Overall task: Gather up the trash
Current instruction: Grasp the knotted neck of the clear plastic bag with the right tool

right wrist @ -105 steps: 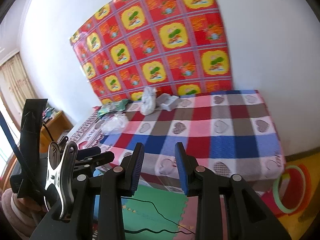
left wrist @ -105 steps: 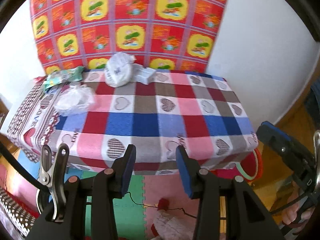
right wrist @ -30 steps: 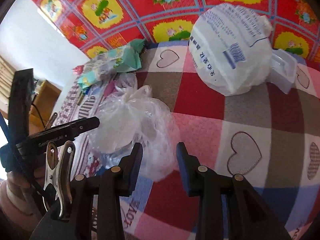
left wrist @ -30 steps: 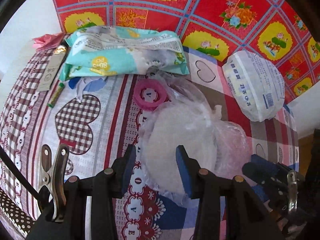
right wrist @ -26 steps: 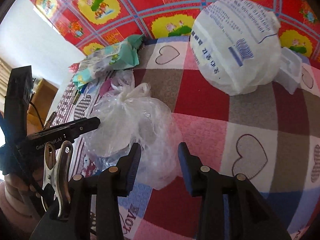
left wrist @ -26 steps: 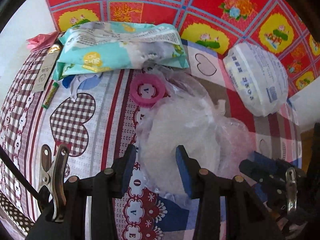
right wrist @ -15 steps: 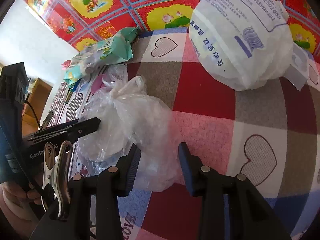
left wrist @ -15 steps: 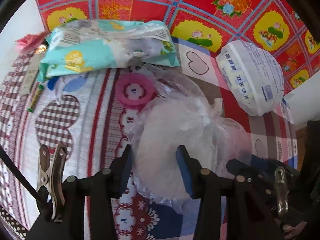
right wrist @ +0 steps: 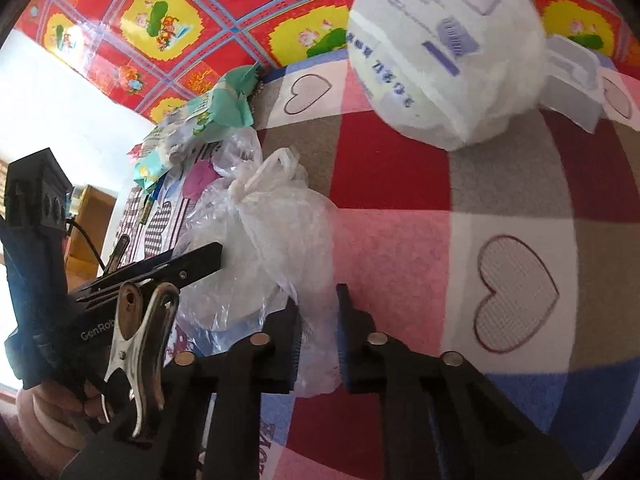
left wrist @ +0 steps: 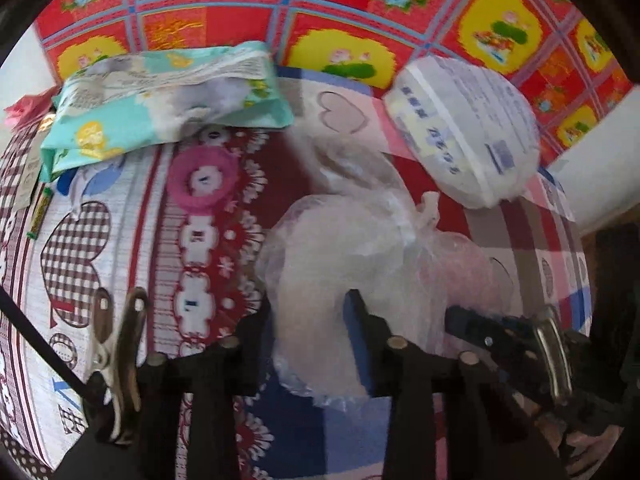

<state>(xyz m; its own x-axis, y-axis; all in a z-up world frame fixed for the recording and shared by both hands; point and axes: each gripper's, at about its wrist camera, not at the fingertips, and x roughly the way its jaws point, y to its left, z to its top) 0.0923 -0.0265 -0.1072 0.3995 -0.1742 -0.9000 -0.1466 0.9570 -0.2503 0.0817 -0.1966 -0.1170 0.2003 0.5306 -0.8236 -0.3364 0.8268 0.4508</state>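
Black gripper (right wrist: pixel 316 336), blue-padded fingers (left wrist: pixel 356 336), steel clip (right wrist: pixel 136 340)

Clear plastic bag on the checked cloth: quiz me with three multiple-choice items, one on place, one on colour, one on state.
1. Where does the pink ring lie?
A. in front of the teal packet
B. on the white wrapped bundle
C. on the floor

2. What colour are the pads of the right gripper?
A. green
B. blue
C. yellow

3. What is between the right gripper's jaws?
A. nothing
B. the pink ring
C. the clear plastic bag

Answers:
1 A, it rests on the cloth just before the packet.
2 B, a blue pad edge shows.
3 C, the film is pinched there.
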